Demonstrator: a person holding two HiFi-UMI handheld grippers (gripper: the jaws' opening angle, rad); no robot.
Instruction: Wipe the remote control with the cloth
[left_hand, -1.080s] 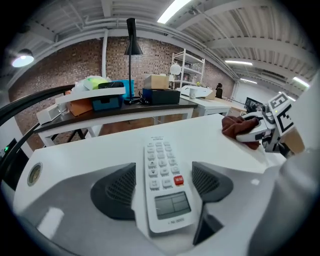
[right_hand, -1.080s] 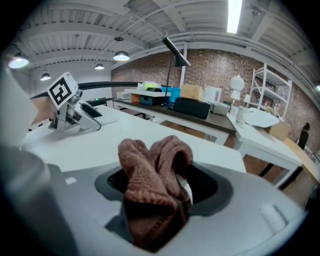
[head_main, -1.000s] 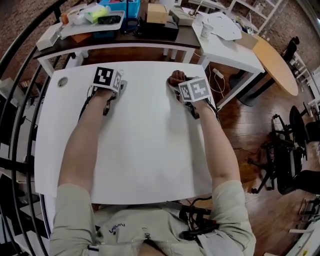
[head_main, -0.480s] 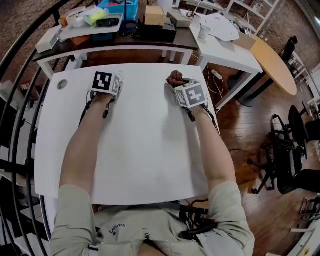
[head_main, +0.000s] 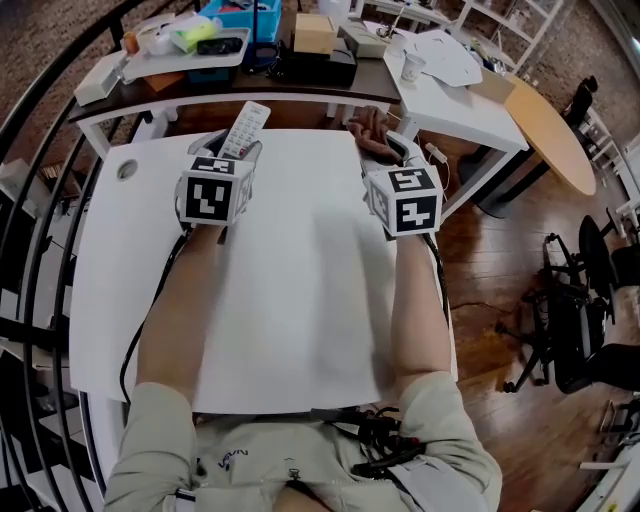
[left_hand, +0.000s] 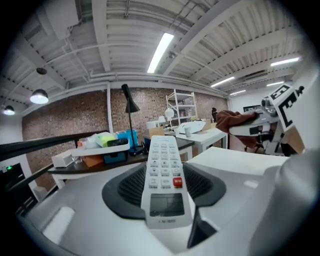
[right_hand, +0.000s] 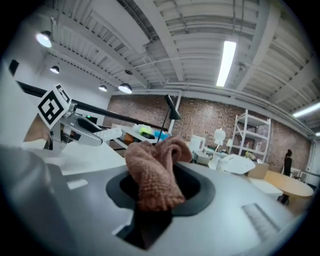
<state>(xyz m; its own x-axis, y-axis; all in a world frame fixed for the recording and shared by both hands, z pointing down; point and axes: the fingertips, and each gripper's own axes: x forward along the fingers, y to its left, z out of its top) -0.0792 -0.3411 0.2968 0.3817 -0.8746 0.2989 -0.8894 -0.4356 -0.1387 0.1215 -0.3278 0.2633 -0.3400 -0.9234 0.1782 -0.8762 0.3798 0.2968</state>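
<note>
A white remote control sticks out forward from my left gripper, raised over the far left of the white table. In the left gripper view the remote lies buttons up between the jaws of the left gripper, which have just been closing and are shut on it. My right gripper holds a bunched brown cloth over the table's far right edge. In the right gripper view the cloth fills the right gripper, whose jaws have just been closing on it.
Behind the table stands a dark side table with a tray, a blue box and a cardboard box. A white table with papers and a cup is at the back right. A black railing runs along the left, an office chair stands at the right.
Both grippers have risen from the tabletop and tipped toward level. The remote has come up in the left gripper and now shows; the cloth has come up in the right.
</note>
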